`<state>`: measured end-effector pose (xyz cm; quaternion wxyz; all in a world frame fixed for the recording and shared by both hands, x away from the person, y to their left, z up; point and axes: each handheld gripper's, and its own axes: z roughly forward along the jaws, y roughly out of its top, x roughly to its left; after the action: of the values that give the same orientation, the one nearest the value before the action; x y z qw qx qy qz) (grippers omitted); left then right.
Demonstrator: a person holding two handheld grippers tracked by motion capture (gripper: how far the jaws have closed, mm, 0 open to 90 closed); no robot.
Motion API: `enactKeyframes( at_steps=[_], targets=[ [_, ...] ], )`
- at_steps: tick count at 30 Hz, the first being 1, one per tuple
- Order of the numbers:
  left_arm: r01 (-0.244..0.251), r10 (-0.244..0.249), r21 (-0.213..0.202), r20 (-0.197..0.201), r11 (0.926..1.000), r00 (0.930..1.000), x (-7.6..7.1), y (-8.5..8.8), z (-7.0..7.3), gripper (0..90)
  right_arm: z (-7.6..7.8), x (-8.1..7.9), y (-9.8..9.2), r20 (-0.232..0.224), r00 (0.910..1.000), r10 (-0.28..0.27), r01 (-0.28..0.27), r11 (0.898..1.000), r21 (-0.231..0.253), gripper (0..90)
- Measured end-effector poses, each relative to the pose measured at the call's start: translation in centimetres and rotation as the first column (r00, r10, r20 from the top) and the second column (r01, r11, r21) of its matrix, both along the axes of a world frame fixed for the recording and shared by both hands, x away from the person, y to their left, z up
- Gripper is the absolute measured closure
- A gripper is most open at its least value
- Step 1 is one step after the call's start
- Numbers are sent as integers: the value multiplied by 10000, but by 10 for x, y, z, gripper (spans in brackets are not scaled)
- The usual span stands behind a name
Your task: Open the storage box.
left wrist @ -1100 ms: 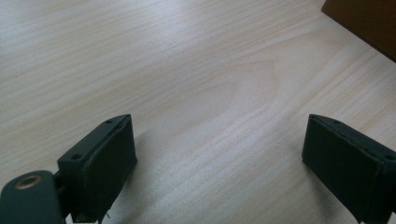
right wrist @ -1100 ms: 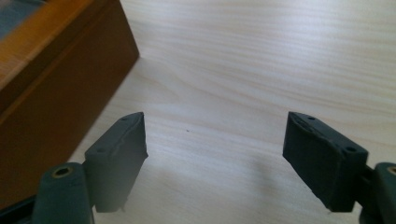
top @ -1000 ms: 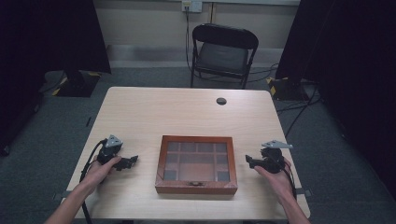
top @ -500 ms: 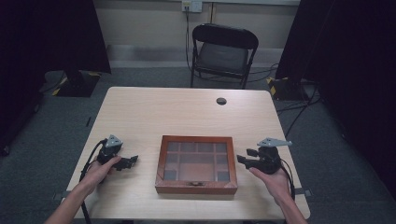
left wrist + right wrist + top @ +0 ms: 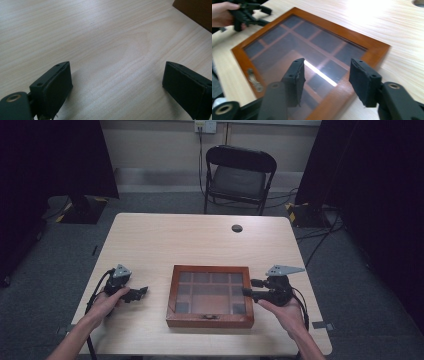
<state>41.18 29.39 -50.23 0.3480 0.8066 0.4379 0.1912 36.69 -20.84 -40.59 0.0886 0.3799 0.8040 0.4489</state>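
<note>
Wooden box (image 5: 210, 318), glass lid closed, compartments bare

I see my left gripper (image 5: 117, 82) w/ both black pads (image 5: 56, 87) set wide apart, nothing btwn them, just bare light wood table (image 5: 100, 37) underneath. Dark brown box (image 5: 197, 11) corner sits top right, well apart.

I have brought my right gripper (image 5: 248, 287) in from the table's right edge toward nine o'clock and lifted it, so its tips now hang over the right rim of the wooden box (image 5: 210, 320). Its jaws have just been closing (nothing sits between them), leaving a narrower gap.
</note>
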Motion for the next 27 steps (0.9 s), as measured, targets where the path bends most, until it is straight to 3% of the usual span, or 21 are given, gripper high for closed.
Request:
enactKeyframes(
  at_steps=[8, 14, 20, 22, 27],
  targets=[
    [76, -75, 107, -109, 9999, 9999, 4, 1, 0, 27, 7, -4, 28, -163, 9941, 1071, -1065, 9937, 363, 513],
    [90, -88, 166, -115, 9998, 9999, 5, 1, 0, 23, 11, -3, 54, -238, 9812, 1916, -1904, 9807, 446, 534],
    [90, -89, 135, -121, 9999, 9999, 5, 1, 0, 23, 12, -3, 82, -332, 9590, 2814, -2799, 9591, 427, 601],
    [61, -60, 104, -116, 9999, 9999, 4, 1, 0, 23, 8, -5, 89, -355, 9520, 3042, -3020, 9516, 568, 623],
    [53, -51, 107, -119, 9999, 9999, 4, 1, 0, 23, -4, -10, 98, -652, 9327, 3547, -3533, 9349, 325, 682]
  ],
)
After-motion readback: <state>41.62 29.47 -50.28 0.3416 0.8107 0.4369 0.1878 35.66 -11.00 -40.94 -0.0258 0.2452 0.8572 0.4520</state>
